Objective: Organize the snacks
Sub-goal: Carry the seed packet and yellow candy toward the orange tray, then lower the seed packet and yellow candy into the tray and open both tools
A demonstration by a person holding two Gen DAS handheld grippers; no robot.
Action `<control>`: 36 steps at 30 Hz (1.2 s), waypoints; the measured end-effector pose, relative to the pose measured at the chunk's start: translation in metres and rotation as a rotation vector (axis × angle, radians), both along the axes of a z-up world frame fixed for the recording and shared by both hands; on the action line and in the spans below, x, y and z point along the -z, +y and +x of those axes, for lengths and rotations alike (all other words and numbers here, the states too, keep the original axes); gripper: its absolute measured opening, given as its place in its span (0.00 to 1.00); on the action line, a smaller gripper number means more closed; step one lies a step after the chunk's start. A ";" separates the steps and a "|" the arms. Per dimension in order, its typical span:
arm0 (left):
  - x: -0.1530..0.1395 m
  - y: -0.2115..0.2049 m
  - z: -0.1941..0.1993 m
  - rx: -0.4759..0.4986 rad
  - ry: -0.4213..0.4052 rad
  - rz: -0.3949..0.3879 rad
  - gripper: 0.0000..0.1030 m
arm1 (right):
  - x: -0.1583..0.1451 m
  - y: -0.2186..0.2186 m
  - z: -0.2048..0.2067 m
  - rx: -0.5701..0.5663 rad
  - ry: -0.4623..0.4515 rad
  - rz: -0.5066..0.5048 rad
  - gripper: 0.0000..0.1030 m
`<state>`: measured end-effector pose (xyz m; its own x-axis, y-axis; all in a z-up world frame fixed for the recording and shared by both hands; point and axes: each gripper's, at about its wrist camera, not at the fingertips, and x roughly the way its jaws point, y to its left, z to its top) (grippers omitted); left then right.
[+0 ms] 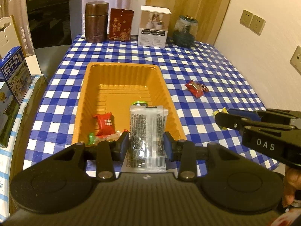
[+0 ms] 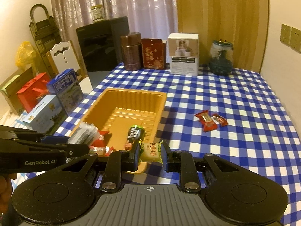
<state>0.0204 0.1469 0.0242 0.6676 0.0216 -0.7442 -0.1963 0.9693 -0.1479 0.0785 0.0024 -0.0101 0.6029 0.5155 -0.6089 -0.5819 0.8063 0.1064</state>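
An orange tray sits on the checked table. It holds a red candy, a green-capped snack and small wrapped sweets. My left gripper is shut on a clear packet of dark seeds over the tray's near edge. My right gripper is shut on a yellow candy beside the tray's near right corner. Two red snack packets lie on the cloth to the right of the tray.
At the table's far edge stand a brown canister, a red box, a white box and a glass jar. Milk cartons sit left of the table. A wall with sockets is on the right.
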 end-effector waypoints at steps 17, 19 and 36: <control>0.005 0.029 0.013 -0.039 0.005 -0.004 0.34 | 0.010 0.030 0.016 -0.037 0.026 0.006 0.24; 0.006 0.031 0.017 -0.039 0.005 -0.003 0.34 | 0.011 0.035 0.020 -0.042 0.031 0.008 0.24; 0.019 0.059 0.050 -0.048 0.024 0.000 0.34 | 0.027 0.066 0.051 -0.064 0.063 0.018 0.24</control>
<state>0.0706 0.2063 0.0049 0.6478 0.0530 -0.7600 -0.2461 0.9586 -0.1429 0.1297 0.0687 -0.0367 0.5293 0.5632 -0.6345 -0.6239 0.7652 0.1588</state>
